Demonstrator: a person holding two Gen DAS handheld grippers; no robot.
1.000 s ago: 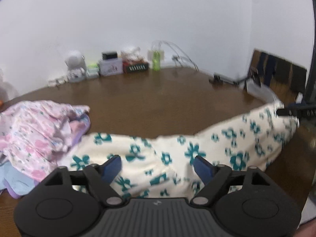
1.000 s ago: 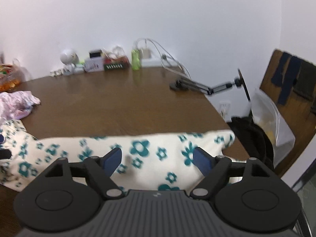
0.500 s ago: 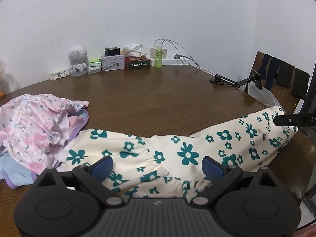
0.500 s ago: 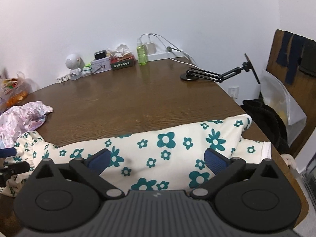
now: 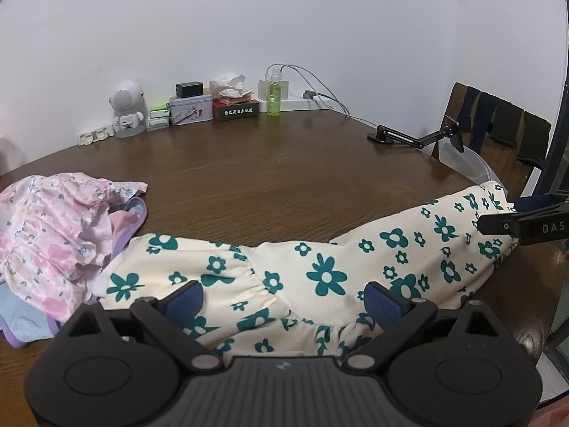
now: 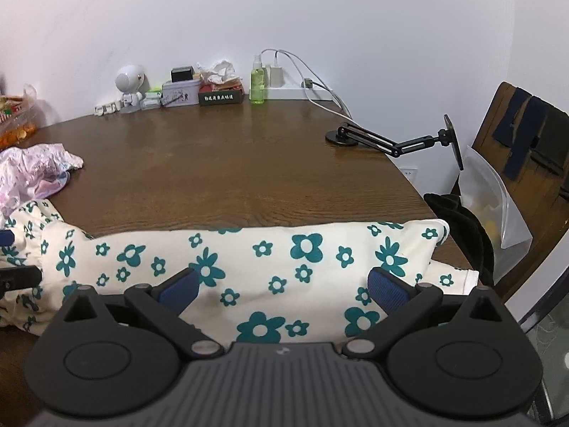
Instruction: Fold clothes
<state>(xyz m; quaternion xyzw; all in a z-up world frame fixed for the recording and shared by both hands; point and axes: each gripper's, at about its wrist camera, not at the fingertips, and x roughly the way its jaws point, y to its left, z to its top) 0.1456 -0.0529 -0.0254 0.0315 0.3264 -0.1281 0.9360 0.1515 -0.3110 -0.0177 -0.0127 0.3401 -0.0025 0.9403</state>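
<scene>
A cream garment with teal flowers lies stretched along the near edge of the brown table; it also shows in the right wrist view. My left gripper is open just above its left part, with nothing between the pads. My right gripper is open above its right part, also empty. The right gripper's tip shows in the left wrist view at the garment's right end. The garment's right end hangs near the table edge.
A pile of pink floral and purple clothes lies at the left. Small items line the back wall: a robot toy, tins, a green bottle, a power strip. A black phone arm and a wooden chair stand at the right.
Both grippers have opened wider and pulled back slightly from the flowered garment. The garment has settled flat on the table.
</scene>
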